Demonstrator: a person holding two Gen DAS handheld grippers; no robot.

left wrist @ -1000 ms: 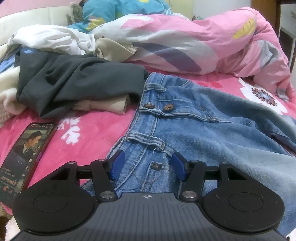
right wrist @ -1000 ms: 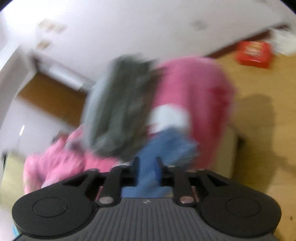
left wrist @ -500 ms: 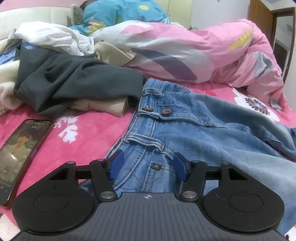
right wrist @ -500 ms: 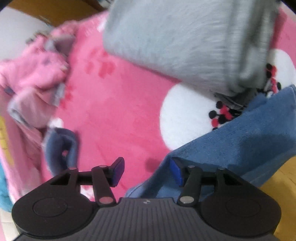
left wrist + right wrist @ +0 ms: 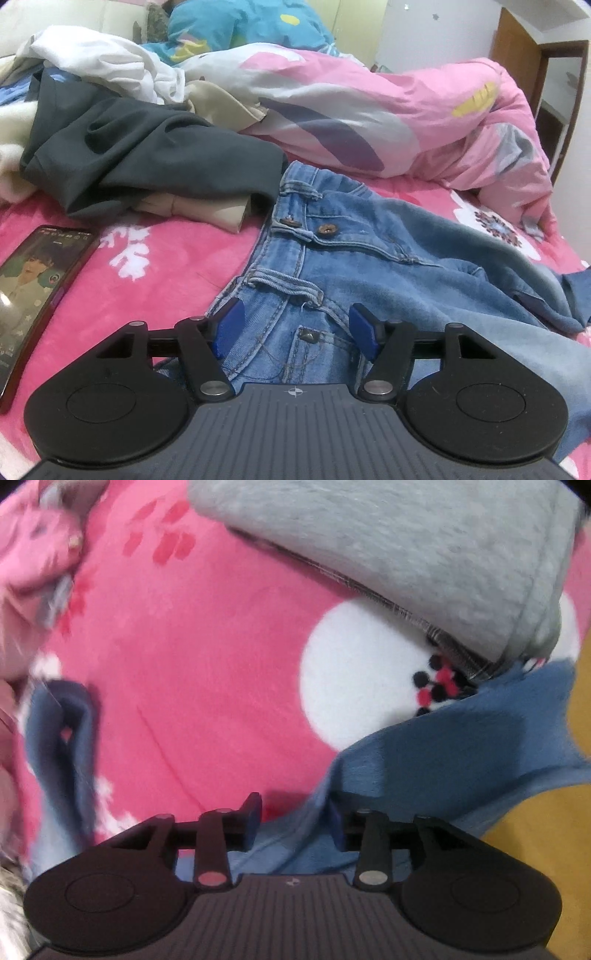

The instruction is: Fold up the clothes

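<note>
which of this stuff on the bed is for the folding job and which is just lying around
For the job:
- blue jeans, lying between the left gripper fingers
- dark grey garment
- white garment
- grey fleece garment

Just lying about:
- phone, screen lit
- pink duvet
- pink blanket underneath

Phone (image 5: pixel 35 291) screen text too small; no legible text elsewhere.
</note>
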